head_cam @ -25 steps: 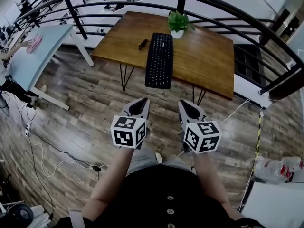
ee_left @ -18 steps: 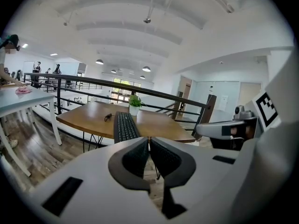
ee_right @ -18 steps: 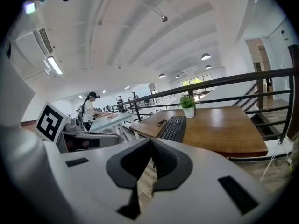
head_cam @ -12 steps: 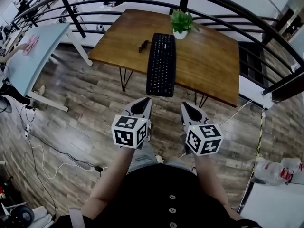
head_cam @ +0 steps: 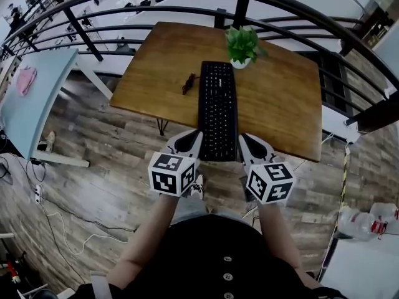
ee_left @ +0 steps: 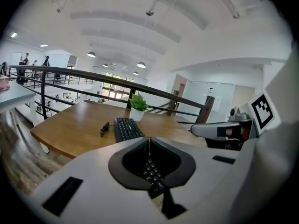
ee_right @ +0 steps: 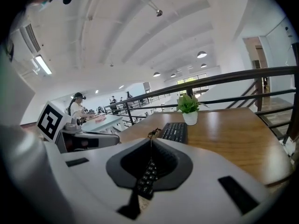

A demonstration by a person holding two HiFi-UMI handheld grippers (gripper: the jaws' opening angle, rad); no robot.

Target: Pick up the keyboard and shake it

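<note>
The black keyboard [head_cam: 217, 118] lies lengthwise mid-counter [head_cam: 280, 104], its near end at the near edge. The left gripper [head_cam: 190, 137] and right gripper [head_cam: 247, 141] hover either side of that end, fingers together and empty. This looks like the approach; next, the fingers must part to clamp the keyboard.

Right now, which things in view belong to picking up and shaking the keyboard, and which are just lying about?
For the job: keyboard on the wooden table; left gripper and right gripper, both shut, holding nothing.

Lying about: potted plant; small dark bundle beside the keyboard; pale blue table with a pink thing; plastic bottles on the floor.
</note>
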